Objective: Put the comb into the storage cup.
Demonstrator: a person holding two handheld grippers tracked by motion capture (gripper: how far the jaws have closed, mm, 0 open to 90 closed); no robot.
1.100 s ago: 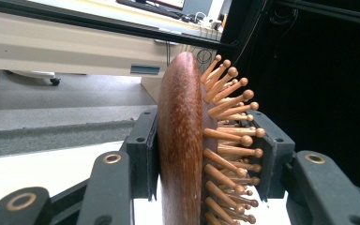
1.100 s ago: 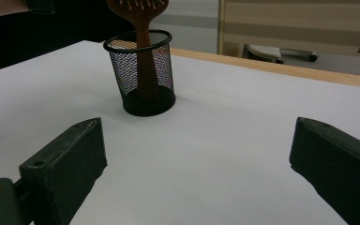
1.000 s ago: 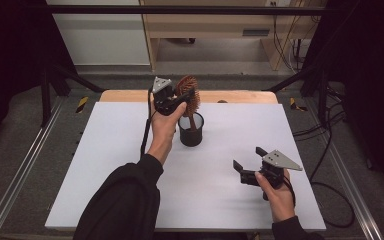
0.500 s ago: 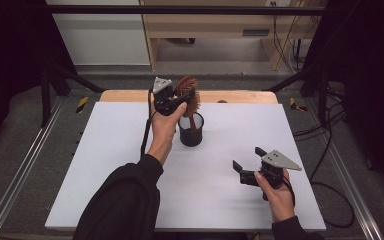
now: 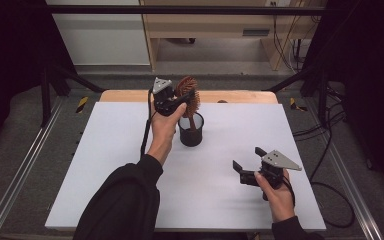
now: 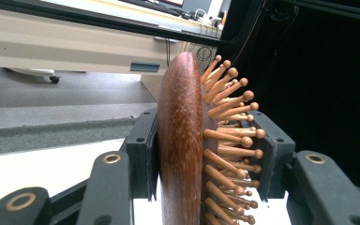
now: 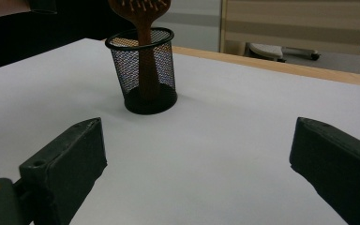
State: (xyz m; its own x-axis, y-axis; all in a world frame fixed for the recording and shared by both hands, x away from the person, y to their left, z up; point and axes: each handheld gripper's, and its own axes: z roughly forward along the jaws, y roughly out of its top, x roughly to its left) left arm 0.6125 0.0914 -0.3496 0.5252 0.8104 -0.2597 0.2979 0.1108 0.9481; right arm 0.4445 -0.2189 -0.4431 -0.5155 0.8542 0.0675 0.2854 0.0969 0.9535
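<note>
Moved: basically nothing – both hands sit where they were a second ago.
Left gripper (image 5: 176, 102): jaws clamped on the wooden hairbrush (image 5: 188, 95) head, smooth back one side, ball-tipped pins the other.
Brush spot: handle down inside the black mesh cup (image 5: 191, 131), mid-table (image 5: 105, 165).
Right gripper (image 5: 246, 165): jaws wide apart – holding nothing, well apart from the cup.

The hairbrush (image 7: 140, 18) head (bristled part) is cut off by the top edge.
</note>
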